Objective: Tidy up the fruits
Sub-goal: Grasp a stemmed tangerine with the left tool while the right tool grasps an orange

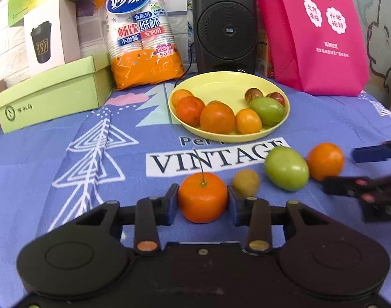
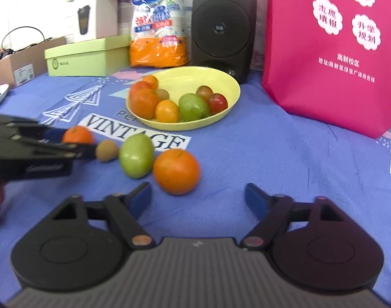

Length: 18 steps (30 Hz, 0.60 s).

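My left gripper is shut on a stemmed orange mandarin low over the blue cloth; it also shows in the right wrist view. Beside it lie a small brown fruit, a green fruit and an orange. A yellow plate behind them holds several orange, green and dark red fruits. My right gripper is open and empty, just in front of the orange, with the green fruit to its left. The plate lies further back.
At the back stand a green box, a white cup box, an orange pack of paper cups, a black speaker and a pink bag. A cardboard box sits far left.
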Tool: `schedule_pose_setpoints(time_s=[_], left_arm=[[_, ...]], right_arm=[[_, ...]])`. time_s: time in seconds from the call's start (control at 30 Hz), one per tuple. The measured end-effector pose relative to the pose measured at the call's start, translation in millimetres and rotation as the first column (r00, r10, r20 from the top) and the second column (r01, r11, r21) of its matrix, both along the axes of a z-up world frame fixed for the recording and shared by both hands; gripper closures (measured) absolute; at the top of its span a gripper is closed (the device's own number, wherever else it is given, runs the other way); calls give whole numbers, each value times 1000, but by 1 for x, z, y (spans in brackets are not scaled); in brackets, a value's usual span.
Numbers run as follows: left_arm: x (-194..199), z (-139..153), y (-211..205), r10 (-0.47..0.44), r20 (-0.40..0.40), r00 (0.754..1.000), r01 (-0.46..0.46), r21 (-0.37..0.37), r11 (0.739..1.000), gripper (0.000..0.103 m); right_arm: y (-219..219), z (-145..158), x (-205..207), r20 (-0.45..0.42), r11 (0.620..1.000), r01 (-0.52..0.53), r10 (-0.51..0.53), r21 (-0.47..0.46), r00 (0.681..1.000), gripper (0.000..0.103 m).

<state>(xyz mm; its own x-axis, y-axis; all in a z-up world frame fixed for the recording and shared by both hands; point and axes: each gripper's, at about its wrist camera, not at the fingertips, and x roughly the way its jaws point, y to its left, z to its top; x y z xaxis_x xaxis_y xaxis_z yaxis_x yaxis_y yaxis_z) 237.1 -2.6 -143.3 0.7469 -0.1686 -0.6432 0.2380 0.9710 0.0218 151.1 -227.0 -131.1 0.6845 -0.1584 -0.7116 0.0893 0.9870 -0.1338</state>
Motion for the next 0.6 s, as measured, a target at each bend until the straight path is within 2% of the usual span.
schedule_pose_setpoints(time_s=[0.1, 0.2, 0.3, 0.33, 0.43, 0.6], left_arm=[[-7, 0, 2, -1, -1, 1000, 1, -14, 1000, 65], [-8, 0, 2, 3, 1, 1000, -3, -17, 1000, 65], [-8, -1, 1, 5, -1, 1000, -5, -18, 1000, 65], [-8, 0, 1, 5, -1, 1000, -5, -19, 1000, 65], [-9, 0, 2, 3, -1, 1000, -3, -21, 1000, 65], [-13, 2, 5, 0, -2, 1000, 0, -25, 1000, 65]], right_arm=[[-4, -6, 10, -15, 1000, -2, 2, 31, 1000, 32], [-2, -9, 19, -16, 1000, -14, 14, 21, 1000, 28], [0, -11, 28, -13, 999, -28, 28, 19, 1000, 29], [-1, -11, 30, -11, 999, -33, 33, 25, 999, 31], [-2, -9, 31, 1, 997, -57, 57, 59, 998, 61], [-8, -3, 17, 20, 992, -27, 25, 121, 1000, 62]])
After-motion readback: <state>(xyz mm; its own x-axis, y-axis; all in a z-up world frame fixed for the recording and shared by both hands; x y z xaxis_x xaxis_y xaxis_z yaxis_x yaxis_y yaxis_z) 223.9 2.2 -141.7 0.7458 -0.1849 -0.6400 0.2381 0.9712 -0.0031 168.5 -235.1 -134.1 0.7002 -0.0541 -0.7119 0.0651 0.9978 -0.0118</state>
